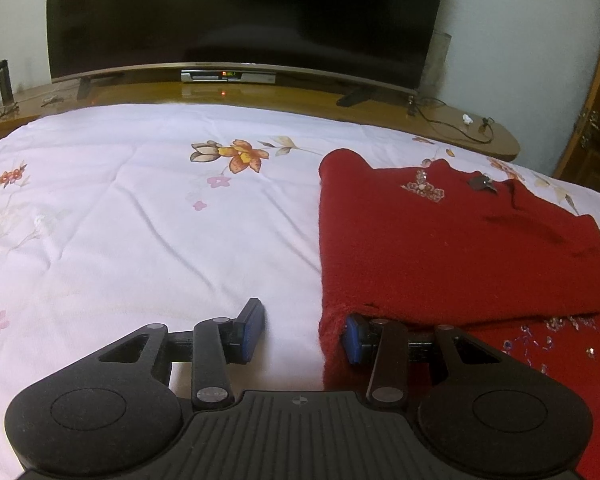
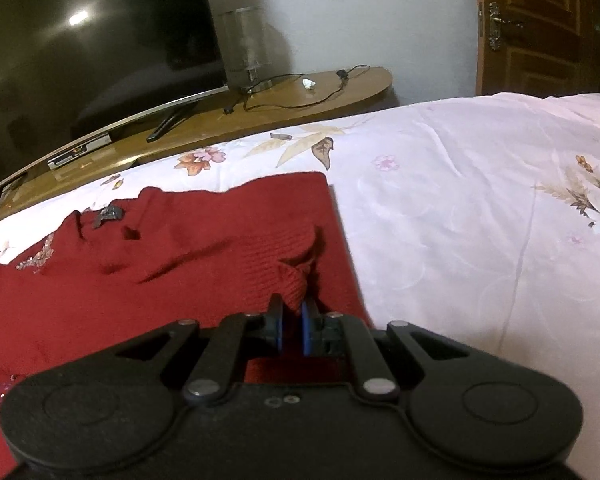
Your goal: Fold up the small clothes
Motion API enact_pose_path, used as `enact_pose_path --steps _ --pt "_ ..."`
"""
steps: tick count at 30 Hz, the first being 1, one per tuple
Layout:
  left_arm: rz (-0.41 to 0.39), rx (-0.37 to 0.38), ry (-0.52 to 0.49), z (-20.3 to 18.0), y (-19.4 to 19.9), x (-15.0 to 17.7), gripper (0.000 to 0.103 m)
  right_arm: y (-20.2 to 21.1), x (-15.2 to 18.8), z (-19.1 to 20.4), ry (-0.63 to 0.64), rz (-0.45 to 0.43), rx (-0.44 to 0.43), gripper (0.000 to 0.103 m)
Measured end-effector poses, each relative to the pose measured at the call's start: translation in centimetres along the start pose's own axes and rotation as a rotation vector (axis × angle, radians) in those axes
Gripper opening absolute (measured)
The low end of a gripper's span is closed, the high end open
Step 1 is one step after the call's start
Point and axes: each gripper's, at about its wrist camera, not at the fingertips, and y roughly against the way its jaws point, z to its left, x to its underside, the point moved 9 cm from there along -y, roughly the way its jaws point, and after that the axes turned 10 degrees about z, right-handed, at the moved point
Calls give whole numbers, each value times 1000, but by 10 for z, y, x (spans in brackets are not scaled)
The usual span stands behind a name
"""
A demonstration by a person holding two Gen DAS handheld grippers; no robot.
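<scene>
A dark red knit sweater [image 1: 440, 248] with beaded trim lies on the white floral bedsheet [image 1: 140, 220], partly folded. My left gripper [image 1: 304, 332] is open at the sweater's left edge; its right fingertip [image 1: 354, 338] is tucked under a folded layer, its left fingertip [image 1: 252, 330] rests on bare sheet. In the right wrist view the sweater [image 2: 160, 264] lies left of centre. My right gripper [image 2: 294, 328] is shut on a bunched sleeve cuff [image 2: 292, 280] of the sweater, held over the sweater's right part.
A large curved TV [image 1: 240, 16] stands on a wooden shelf [image 1: 440, 120] beyond the bed, with a set-top box [image 1: 228, 76] and a cable [image 2: 300, 88]. A glass vase [image 2: 246, 48] stands beside the TV. A wooden door [image 2: 540, 24] is at far right.
</scene>
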Motion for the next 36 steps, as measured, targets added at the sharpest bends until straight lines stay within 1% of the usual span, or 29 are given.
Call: enact_pose_path --steps 6,10,12,14,15,17,18,20,22,26,30,32,33,34,35,36 --pt "14 13 -11 1 0 -2 42 -3 2 0 2 11 16 10" --pt "33 54 -19 3 7 -1 44 2 2 -2 -10 2 13 22" --pt "21 71 -21 10 15 2 71 8 1 -3 -10 -11 18 23" --pt "-16 75 -23 16 26 0 72 15 -1 -5 -14 -26 19 25" --pt "-35 87 -21 18 31 -3 72 18 -3 -6 -15 -36 20 28" --pt "-90 93 -5 21 39 -14 72 25 -8 -8 -18 -64 23 39" --pt "-116 101 3 20 40 -23 72 27 -11 -9 -19 -78 23 47" --pt "-135 116 0 12 36 -40 72 24 -18 -8 -10 -89 27 46" --pt "-139 109 -33 -1 25 -55 72 14 -24 -4 5 -76 25 42" --pt "-94 76 -74 -22 -9 -73 71 -4 -40 1 38 -69 34 39" --pt "-47 45 -77 -27 -36 -80 71 -23 -59 -4 29 -64 40 39" --pt "-23 30 -75 -28 -46 -80 71 -36 -68 -7 17 -45 21 38" --pt "-7 27 -77 -28 -53 -78 71 -41 -71 -7 19 -35 17 34" --pt "2 22 -79 -28 -57 -75 70 -47 -72 -6 26 -20 3 21" --pt "0 17 -85 -29 -59 -74 69 -52 -72 -4 39 -7 -10 11" --pt "-12 14 -89 -30 -59 -73 63 -57 -70 -1 65 8 -17 1"
